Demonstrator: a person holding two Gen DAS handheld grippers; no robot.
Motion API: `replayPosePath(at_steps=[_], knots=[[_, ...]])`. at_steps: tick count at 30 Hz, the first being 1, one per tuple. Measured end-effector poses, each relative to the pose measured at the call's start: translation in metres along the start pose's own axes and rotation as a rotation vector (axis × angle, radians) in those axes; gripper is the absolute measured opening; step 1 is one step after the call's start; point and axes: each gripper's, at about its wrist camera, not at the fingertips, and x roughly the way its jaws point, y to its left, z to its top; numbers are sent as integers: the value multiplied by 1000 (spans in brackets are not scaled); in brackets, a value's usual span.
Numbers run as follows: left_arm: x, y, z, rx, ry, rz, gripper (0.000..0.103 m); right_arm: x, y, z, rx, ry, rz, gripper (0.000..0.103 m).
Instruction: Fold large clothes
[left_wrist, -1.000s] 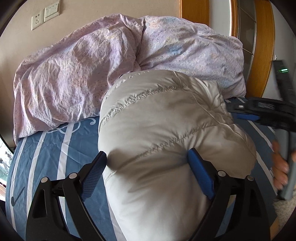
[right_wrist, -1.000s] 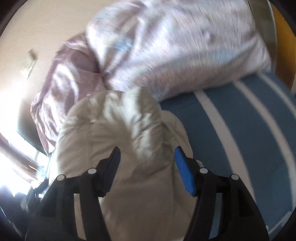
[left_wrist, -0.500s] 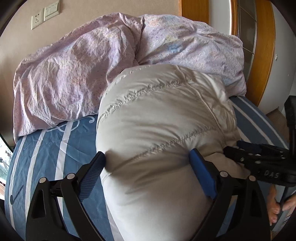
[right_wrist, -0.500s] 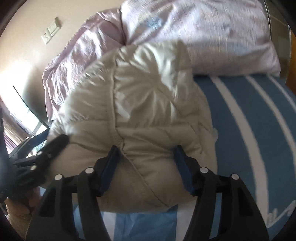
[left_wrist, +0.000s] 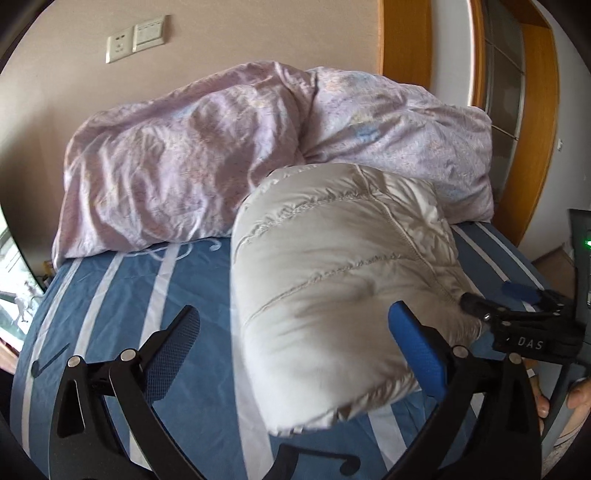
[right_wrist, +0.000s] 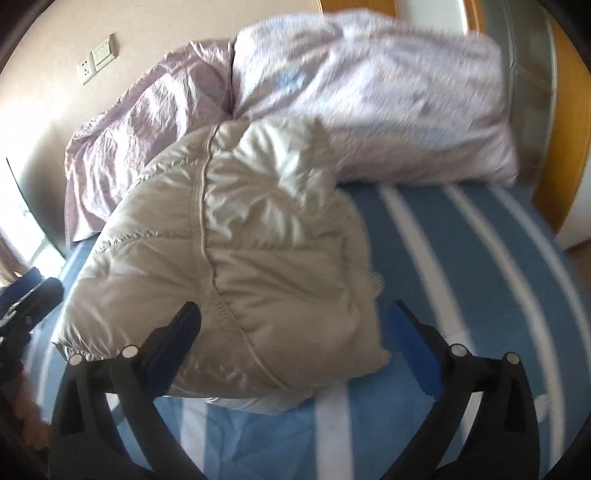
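A beige quilted down jacket lies folded into a thick bundle on the blue striped bed sheet; it also shows in the right wrist view. My left gripper is open, its jaws wide at the bundle's near end, the right pad against its side. My right gripper is open and wide just in front of the bundle's near edge. In the left wrist view the right gripper sits at the bundle's right side. The left gripper shows at the left edge of the right wrist view.
A crumpled lilac duvet is heaped against the wall behind the jacket. A wooden door frame stands at the right of the bed. Wall sockets are above the duvet. The bed's left edge is near a window.
Both grippers have pulled back from the bundle and opened wider. The jacket has settled lower on the bed. The right gripper moved down to the bundle's right side.
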Motion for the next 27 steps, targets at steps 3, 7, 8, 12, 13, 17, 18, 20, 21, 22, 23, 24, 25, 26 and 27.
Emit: replayPosePath(at_steps=[3, 7, 8, 12, 13, 17, 18, 20, 21, 22, 23, 24, 25, 26, 27], knots=[[-8, 1, -4, -9, 18, 1, 102, -14, 7, 2, -35, -25, -59, 101], [-15, -2, -12, 2, 63, 30, 102, -26, 12, -3, -62, 4, -87, 101], [-16, -4, -14, 7, 79, 42, 102, -28, 14, -6, -74, 16, -92, 101], [-25, -5, -25, 3, 101, 69, 102, -38, 22, -21, -119, 52, -135, 101], [-27, -4, -28, 1, 104, 78, 102, -40, 23, -24, -123, 63, -146, 101], [-38, -3, -38, -7, 106, 113, 102, -46, 18, -36, -89, 112, -150, 101], [-40, -4, -41, -9, 112, 114, 102, -48, 16, -38, -75, 120, -142, 101], [-43, -6, -47, -12, 127, 117, 102, -52, 12, -44, -37, 129, -131, 101], [-44, -7, -50, -16, 135, 114, 102, -56, 10, -48, -21, 129, -121, 101], [-44, -9, -53, -17, 146, 110, 102, -58, 10, -50, -18, 128, -120, 101], [-44, -10, -54, -15, 154, 109, 102, -60, 11, -52, -18, 127, -125, 101], [-43, -13, -57, -11, 175, 114, 102, -63, 12, -55, -20, 121, -139, 101], [-42, -15, -58, -7, 186, 115, 102, -66, 14, -56, -23, 117, -147, 101], [-41, -17, -60, -5, 198, 114, 102, -67, 16, -58, -28, 116, -151, 101], [-41, -18, -61, -6, 209, 113, 102, -68, 17, -58, -35, 120, -151, 101]])
